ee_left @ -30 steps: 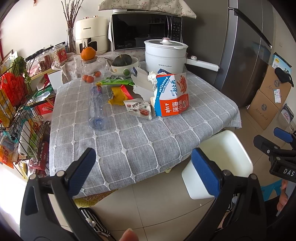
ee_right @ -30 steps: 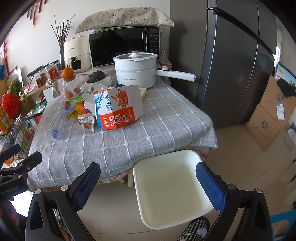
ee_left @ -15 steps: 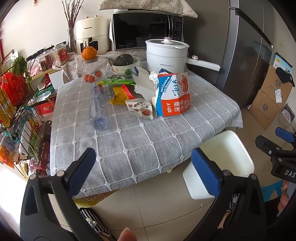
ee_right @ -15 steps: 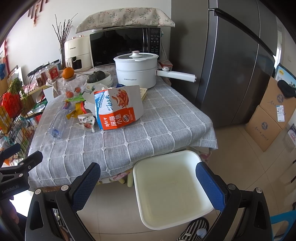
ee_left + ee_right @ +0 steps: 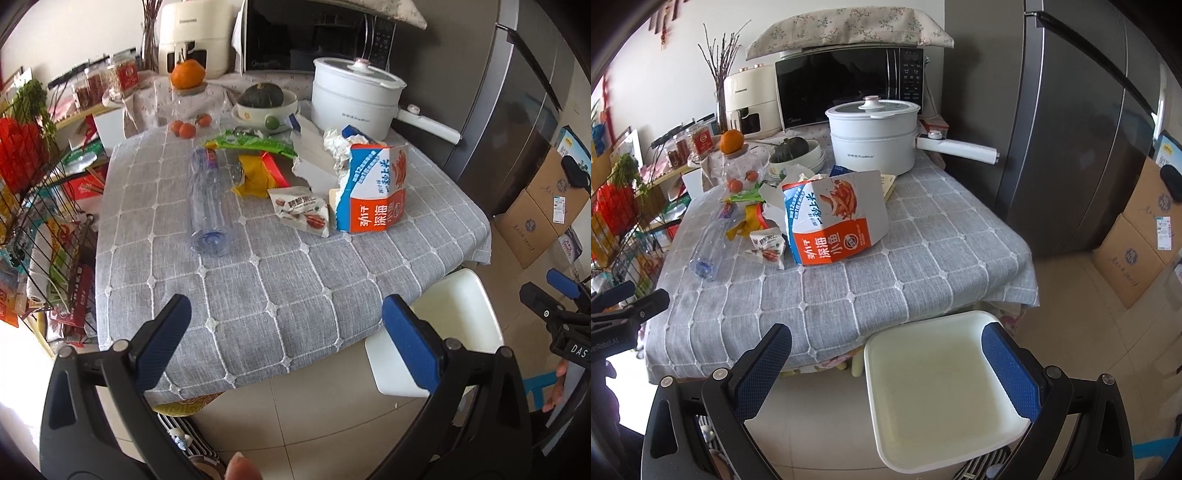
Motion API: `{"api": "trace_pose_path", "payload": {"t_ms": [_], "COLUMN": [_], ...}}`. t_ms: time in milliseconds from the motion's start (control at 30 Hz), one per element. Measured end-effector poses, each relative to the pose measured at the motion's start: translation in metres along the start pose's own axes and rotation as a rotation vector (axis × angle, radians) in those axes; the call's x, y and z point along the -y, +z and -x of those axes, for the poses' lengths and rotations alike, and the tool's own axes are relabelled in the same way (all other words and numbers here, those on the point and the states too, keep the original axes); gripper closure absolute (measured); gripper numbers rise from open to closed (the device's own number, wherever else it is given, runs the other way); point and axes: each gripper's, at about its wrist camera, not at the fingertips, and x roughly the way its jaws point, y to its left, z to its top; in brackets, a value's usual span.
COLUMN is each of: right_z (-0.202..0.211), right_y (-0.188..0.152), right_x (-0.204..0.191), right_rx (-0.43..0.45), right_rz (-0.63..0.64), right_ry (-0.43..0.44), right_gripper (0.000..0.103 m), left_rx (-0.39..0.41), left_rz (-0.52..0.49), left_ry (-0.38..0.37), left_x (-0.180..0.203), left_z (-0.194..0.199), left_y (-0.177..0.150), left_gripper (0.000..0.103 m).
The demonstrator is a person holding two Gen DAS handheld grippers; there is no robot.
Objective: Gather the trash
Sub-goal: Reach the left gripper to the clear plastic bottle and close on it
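Trash lies on the grey checked tablecloth (image 5: 258,295): a torn orange, blue and white carton (image 5: 373,192), a snack wrapper (image 5: 301,212), a clear plastic bottle (image 5: 210,206) on its side, yellow-red wrappers (image 5: 258,177), a green wrapper (image 5: 251,142). The carton (image 5: 834,221) and bottle (image 5: 709,254) also show in the right wrist view. A white square bin (image 5: 942,387) stands on the floor by the table's near edge. My left gripper (image 5: 286,343) is open and empty over the table's near edge. My right gripper (image 5: 886,369) is open and empty above the bin.
A white electric pot (image 5: 354,96) with a long handle, a bowl with a squash (image 5: 262,103), a jar with an orange (image 5: 186,74), a microwave (image 5: 849,85) and an air fryer stand at the table's back. A wire rack (image 5: 33,206) is left; fridge (image 5: 1071,129) and cardboard boxes (image 5: 1137,251) are right.
My left gripper has moved forward toward the table, so the trash looks nearer. My right gripper has barely moved. Both stay open.
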Motion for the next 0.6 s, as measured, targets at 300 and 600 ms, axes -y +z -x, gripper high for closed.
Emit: {"api": "trace_pose_path", "payload": {"t_ms": [300, 600], "right_z": [-0.057, -0.097], "right_y": [0.045, 0.054], "right_x": [0.0, 0.011], "right_rx": [-0.146, -0.24], "right_rz": [-0.009, -0.045], "right_ry": [0.074, 0.096], "right_gripper": [0.0, 0.0], "left_rx": [-0.182, -0.288], "left_rz": [0.123, 0.195], "left_ry": [0.028, 0.064], "left_x": [-0.062, -0.091], "left_z": [-0.074, -0.165], "left_y": [0.067, 0.108], "left_gripper": [0.001, 0.013]}}
